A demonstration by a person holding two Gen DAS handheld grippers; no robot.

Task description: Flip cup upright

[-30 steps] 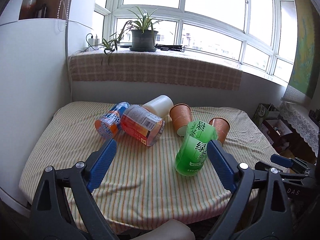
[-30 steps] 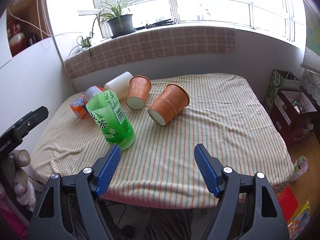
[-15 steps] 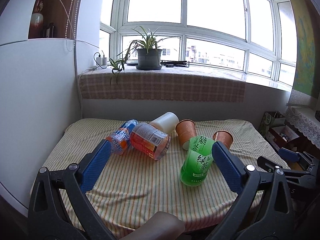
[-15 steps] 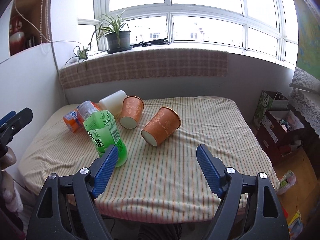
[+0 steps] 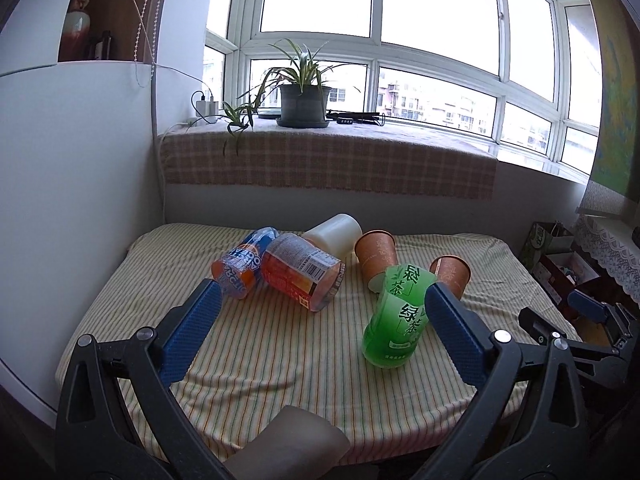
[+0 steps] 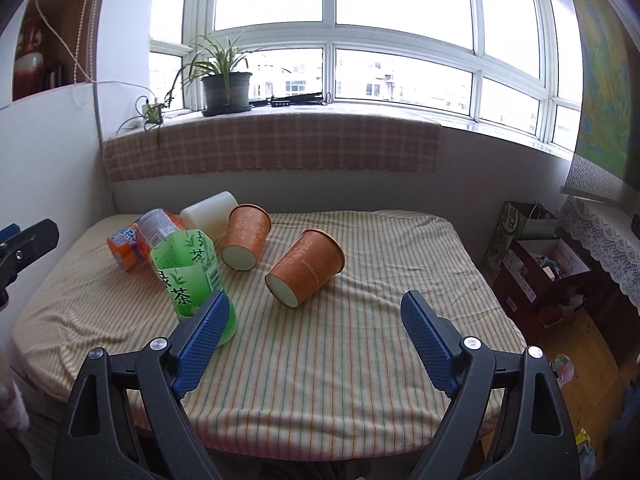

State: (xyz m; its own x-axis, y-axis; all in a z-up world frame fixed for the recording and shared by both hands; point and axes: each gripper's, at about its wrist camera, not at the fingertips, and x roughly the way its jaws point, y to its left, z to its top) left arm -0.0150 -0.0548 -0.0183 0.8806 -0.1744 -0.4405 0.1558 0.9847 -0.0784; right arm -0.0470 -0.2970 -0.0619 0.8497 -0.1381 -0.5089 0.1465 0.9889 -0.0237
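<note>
Two orange paper cups lie on their sides on the striped tablecloth. The nearer cup [image 6: 306, 279] [image 5: 451, 274] points its white base toward me; the farther cup [image 6: 246, 236] [image 5: 377, 255] lies beside a white tumbler [image 6: 210, 213] [image 5: 334, 234]. My right gripper [image 6: 314, 334] is open and empty, low over the table's front edge, short of the nearer cup. My left gripper [image 5: 320, 330] is open and empty too, over the front left of the table. The green bottle [image 5: 398, 314] partly hides the cups in the left wrist view.
A green tea bottle [image 6: 190, 276], a clear orange-labelled bottle [image 5: 304, 274] and an orange-and-blue bottle [image 5: 240, 266] lie on the table [image 6: 360, 344]. A white wall [image 5: 76, 200] borders the left. Boxes [image 6: 536, 256] stand on the floor at right. A windowsill plant [image 6: 226, 88] is behind.
Both grippers have drawn back and tilted up, so the table and cups look farther away. The cups and bottles have not moved. Both grippers stayed open.
</note>
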